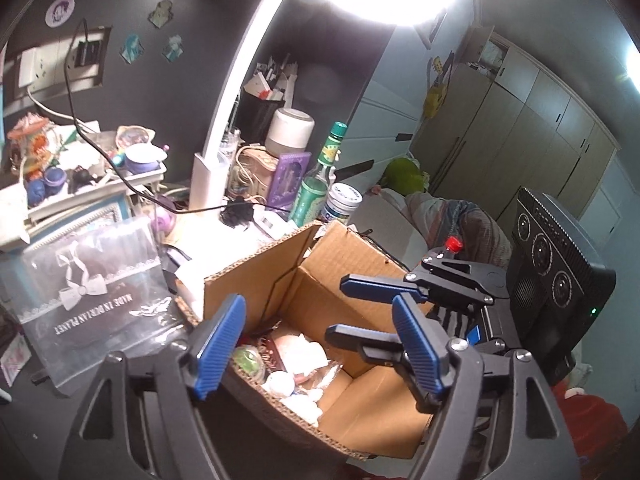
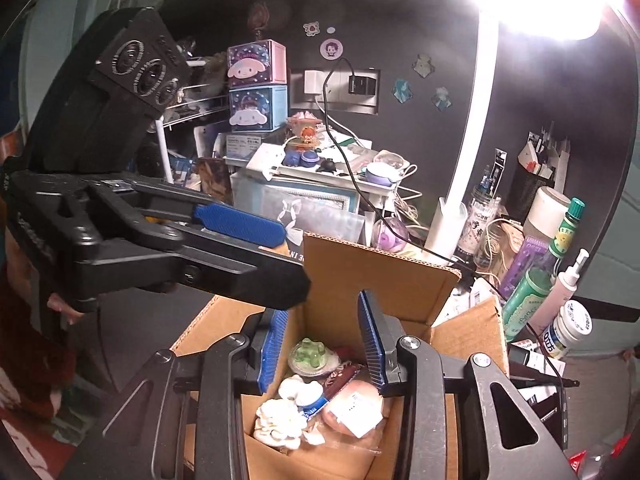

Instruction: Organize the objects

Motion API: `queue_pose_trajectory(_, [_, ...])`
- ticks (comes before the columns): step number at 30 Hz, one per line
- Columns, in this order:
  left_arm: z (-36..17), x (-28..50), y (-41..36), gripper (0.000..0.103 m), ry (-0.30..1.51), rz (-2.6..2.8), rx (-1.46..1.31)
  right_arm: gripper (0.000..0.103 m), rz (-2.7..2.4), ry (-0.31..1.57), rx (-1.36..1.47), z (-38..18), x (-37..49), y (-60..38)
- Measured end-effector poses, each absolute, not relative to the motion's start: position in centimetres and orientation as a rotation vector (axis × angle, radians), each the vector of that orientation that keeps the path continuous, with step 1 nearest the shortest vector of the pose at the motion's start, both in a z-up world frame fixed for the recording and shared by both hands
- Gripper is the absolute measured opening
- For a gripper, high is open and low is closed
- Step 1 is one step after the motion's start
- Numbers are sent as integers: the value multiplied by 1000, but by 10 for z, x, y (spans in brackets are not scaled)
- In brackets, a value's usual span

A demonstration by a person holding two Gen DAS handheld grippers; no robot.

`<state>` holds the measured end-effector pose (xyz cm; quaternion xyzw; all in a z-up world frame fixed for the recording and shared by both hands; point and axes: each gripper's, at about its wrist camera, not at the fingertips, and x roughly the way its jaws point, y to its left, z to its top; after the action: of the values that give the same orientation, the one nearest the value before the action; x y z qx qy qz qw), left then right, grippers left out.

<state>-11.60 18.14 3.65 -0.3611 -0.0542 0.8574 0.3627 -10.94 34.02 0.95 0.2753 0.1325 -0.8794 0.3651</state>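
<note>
Both grippers hang over the open box, which holds the small items. Left gripper: jaws apart, nothing between. Right gripper: jaws partly apart, empty.

Risks: grippers sit v. close together, so they could clash; a finger could catch a raised flap and drag the box. Clutter crowds the desk behind; free room is mainly straight up.

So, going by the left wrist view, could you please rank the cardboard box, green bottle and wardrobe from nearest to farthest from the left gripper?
1. Cardboard box, directly under the left gripper.
2. Green bottle, behind the box.
3. Wardrobe, far right.
</note>
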Motion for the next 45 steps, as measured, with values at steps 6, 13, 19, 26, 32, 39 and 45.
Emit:
queue_pose_trajectory(6, [45,-95,166,86,-81,2340,-860,50,-2271,339,704,12,-109,341])
queue_pose_trajectory(13, [49,-65,148,90,-12,2562,-799,79,-2289,347,647,18,-103,340])
queue_pose_trajectory(19, [47,-43,127,103,-93,2739,-717,96,-2324,316,537,25,-95,346])
queue_pose_trajectory(26, [43,-27,112,102,-114,2902,-669,101,-2286,247,421,28,-89,352])
queue_pose_trajectory(32, [36,-25,108,103,-91,2966,-698,101,-2245,269,409,27,-84,346])
queue_pose_trajectory(39, [33,-23,103,102,-115,2972,-699,102,-2226,257,395,26,-80,344])
queue_pose_trajectory(45, [33,-23,101,103,-123,2971,-695,102,-2232,242,415,23,-82,344])
